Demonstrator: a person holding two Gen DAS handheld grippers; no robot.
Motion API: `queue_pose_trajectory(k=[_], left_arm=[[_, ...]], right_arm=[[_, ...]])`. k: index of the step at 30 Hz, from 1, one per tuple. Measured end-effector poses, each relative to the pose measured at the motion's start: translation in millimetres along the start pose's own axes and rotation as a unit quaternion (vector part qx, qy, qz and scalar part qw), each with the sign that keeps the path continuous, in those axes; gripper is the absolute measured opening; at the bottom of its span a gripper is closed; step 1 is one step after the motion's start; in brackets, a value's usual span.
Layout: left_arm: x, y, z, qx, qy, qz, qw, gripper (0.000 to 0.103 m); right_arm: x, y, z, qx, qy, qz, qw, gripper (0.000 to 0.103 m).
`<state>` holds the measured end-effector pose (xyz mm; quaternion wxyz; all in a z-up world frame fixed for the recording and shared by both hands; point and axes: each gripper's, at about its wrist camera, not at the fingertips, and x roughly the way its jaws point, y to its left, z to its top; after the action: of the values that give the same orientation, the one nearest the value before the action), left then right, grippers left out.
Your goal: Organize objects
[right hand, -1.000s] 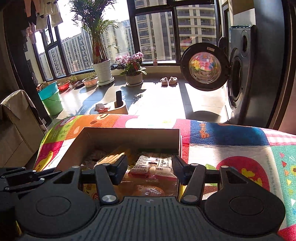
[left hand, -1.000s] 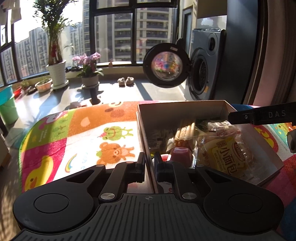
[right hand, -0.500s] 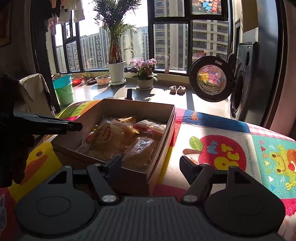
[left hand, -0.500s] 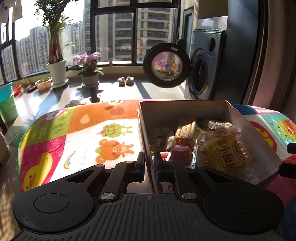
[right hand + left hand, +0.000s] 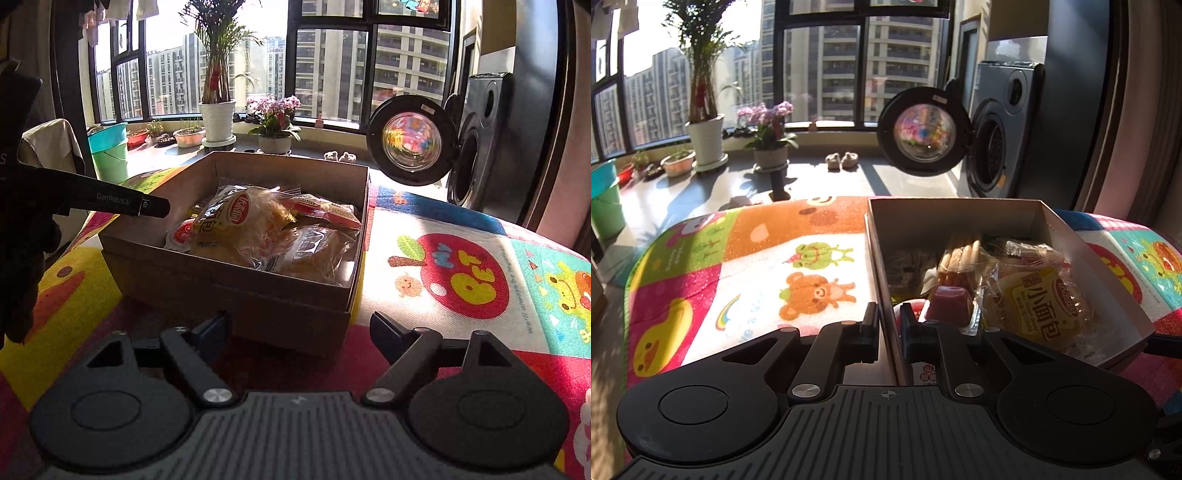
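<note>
In the left wrist view, a bright play mat (image 5: 746, 266) printed with cartoon animals fills the left of the frame. At lower centre the left gripper (image 5: 888, 325) is clamped on the near left wall of a cardboard box (image 5: 953, 214), one finger outside and one inside; the wall is presumably pinched so the box can be steadied or shifted. To the right, inside the box, a purple jelly cup (image 5: 949, 306) sits just ahead of the gripper, breadsticks (image 5: 960, 262) lie behind it, and a yellow bread packet (image 5: 1045, 306) fills the right side.

In the right wrist view, a dark finger of the left gripper is seen at the left edge reaching to the box's left wall. At centre the box holds the bread packet, uppermost among other wrapped snacks. At lower centre the right gripper (image 5: 301, 326) is held apart and empty, just before the box's near wall, probably ready to take the next item or that wall. At upper right a washing machine (image 5: 480, 147) stands with its door open.
</note>
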<state>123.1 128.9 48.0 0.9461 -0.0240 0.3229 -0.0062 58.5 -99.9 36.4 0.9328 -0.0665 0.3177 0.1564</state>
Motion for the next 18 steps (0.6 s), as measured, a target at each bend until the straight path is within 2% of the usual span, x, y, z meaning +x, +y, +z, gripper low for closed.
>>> queue_pose_trajectory(k=[1,5,8,9,10,11,12,13,14,16,18], left_arm=[[1,-4,2,0.002,0.001,0.000,1.0000,0.013],[19,-33,13,0.016,-0.001,-0.017,0.9997,0.014],[43,-67,26,0.013,-0.006,-0.052,0.9985,0.015],[51,-77,29,0.027,-0.008,-0.047,0.9985,0.016],[58,-85,31,0.044,-0.002,-0.031,0.9985,0.023],[64,-91,31,0.057,0.009,-0.010,0.9983,0.035],[70,-93,30,0.061,0.019,0.013,0.9979,0.043],[74,-90,26,0.055,0.027,0.025,0.9978,0.054],[76,-85,23,0.041,0.028,0.023,0.9985,0.061],[69,-73,20,-0.004,0.022,0.006,0.9997,0.061],[52,-72,17,-0.015,0.007,0.003,0.9999,0.057]], right_arm=[[1,-2,1,0.001,-0.001,0.000,1.000,0.071],[0,-32,-2,0.030,-0.007,-0.040,0.999,0.073],[-3,-67,-6,0.062,-0.011,-0.076,0.995,0.073],[-3,-77,-8,0.072,-0.011,-0.088,0.993,0.073],[-5,-84,-11,0.080,-0.014,-0.099,0.992,0.074],[-7,-89,-14,0.082,-0.019,-0.109,0.990,0.075],[-9,-92,-18,0.080,-0.024,-0.120,0.989,0.075],[-11,-93,-22,0.075,-0.029,-0.135,0.987,0.078],[-14,-93,-25,0.071,-0.034,-0.150,0.985,0.080],[-22,-95,-30,0.073,-0.040,-0.154,0.985,0.085],[-34,-97,-33,0.087,-0.044,-0.135,0.986,0.089]])
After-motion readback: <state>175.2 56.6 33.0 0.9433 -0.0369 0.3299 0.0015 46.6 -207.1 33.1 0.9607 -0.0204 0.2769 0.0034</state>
